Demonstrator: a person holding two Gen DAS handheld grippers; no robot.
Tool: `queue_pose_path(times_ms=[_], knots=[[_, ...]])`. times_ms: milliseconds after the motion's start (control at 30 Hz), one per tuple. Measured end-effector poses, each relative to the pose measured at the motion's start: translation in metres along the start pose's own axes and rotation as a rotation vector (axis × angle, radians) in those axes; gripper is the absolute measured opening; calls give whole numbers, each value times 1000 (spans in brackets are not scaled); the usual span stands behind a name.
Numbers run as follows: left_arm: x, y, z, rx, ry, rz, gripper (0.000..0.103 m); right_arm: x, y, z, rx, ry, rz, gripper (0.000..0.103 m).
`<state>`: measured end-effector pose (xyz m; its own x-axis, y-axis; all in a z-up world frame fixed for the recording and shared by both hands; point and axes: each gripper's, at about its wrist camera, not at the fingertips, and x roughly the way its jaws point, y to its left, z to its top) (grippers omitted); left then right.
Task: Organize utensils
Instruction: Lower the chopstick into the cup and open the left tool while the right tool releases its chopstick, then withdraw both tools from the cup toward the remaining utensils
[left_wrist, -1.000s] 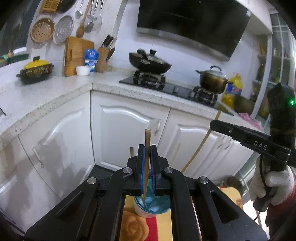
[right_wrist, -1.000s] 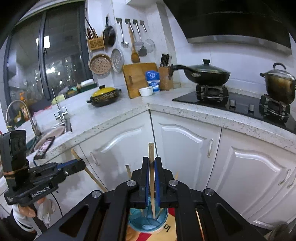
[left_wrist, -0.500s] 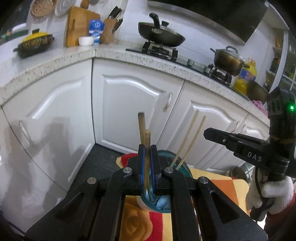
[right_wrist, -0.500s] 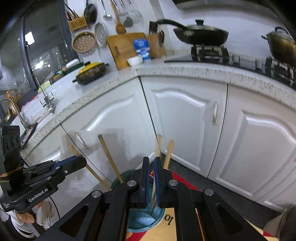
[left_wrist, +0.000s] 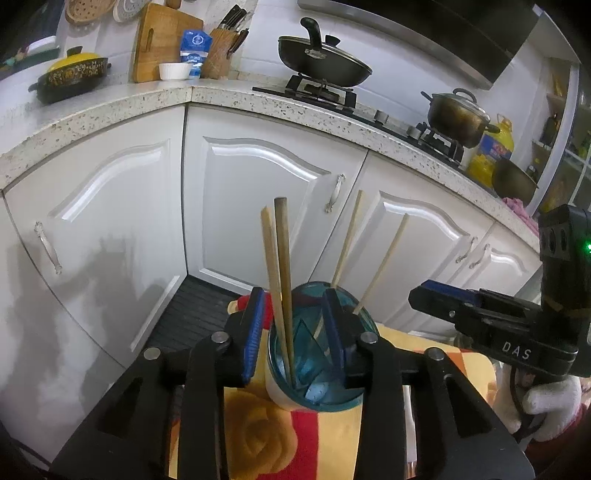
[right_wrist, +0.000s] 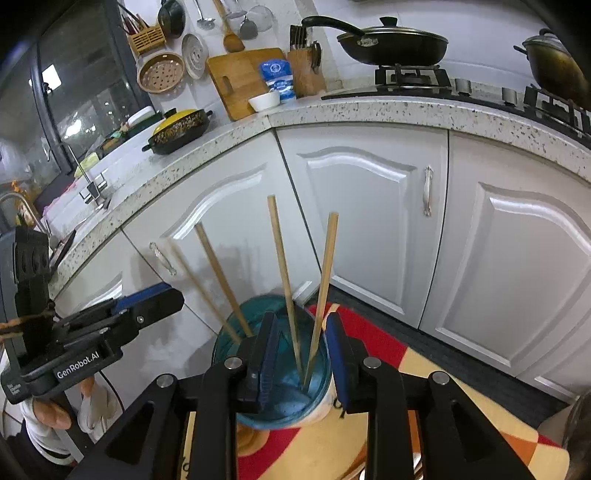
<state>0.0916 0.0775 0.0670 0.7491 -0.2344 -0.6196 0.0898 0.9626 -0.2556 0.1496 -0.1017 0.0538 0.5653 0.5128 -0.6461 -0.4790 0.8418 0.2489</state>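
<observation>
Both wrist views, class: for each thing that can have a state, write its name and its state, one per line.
left gripper: open, empty, straddling the holder rim.
right gripper: open, empty, over the holder.
blue holder: upright on the cloth, chopsticks inside.
chopsticks: four, standing in the holder, leaning apart.
wok: lidded, on the stove.
steel pot: lidded, on the stove.
cabinet doors: shut.

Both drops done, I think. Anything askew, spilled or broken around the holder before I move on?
Nothing stands out. The blue holder stands upright on the patterned cloth with four chopsticks inside, leaning apart at loose angles. The left gripper and right gripper are both open and empty.
</observation>
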Motion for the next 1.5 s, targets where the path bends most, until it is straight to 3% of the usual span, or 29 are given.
queue_pose_path(times_ms=[500,1500], knots=[[-22,-19,-36,32,-1,45,36,-27,6,-39,-6,7,-57,35],[-30,-66,-95,125,41,88,36,-71,-13,-103,67,31,-135,38]])
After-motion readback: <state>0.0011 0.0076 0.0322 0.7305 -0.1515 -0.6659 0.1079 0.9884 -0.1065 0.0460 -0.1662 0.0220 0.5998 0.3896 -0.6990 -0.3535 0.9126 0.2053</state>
